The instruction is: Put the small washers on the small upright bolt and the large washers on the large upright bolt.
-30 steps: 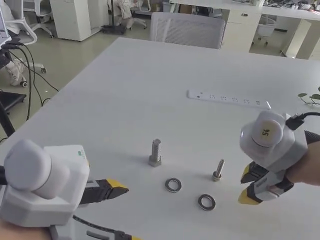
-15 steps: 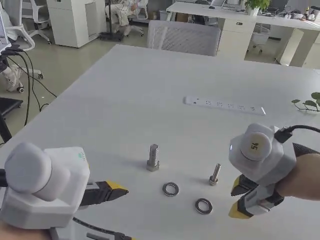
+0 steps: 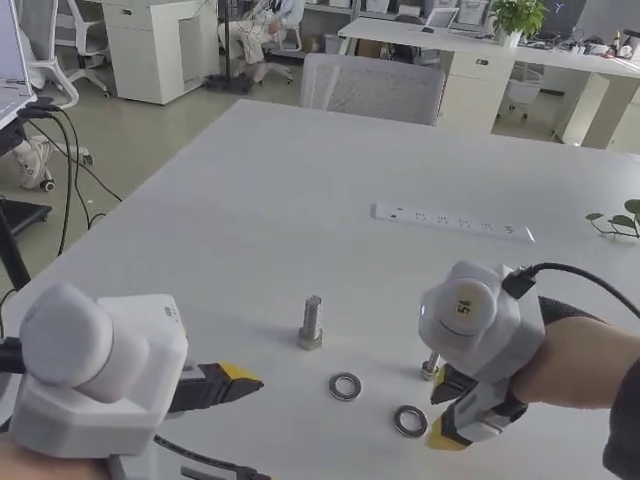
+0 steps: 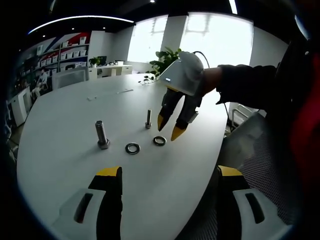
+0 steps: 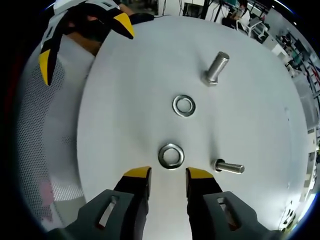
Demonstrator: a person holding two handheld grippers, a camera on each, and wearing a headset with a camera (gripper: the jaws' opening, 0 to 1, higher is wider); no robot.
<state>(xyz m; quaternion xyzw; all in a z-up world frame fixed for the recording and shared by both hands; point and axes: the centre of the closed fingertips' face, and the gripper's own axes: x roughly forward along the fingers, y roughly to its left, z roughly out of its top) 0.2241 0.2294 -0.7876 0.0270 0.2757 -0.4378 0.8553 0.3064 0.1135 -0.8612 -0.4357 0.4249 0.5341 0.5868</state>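
one washer [image 5: 171,156] is seen lying flat on the white table [image 3: 300,180], just ahead of the tips of the right gripper [image 5: 168,174], whose jaws are held a little apart with nothing between them. a second washer [image 5: 184,105] is laid flat further on, between the first one and the large bolt [image 5: 216,68], which is stood upright on its head. the small bolt [image 5: 229,167] is stood upright near the first washer, apart from it. the left gripper [image 4: 168,172] is held near the table's edge, its jaws spread wide and empty. a power strip [image 3: 455,222] is laid well beyond the bolts
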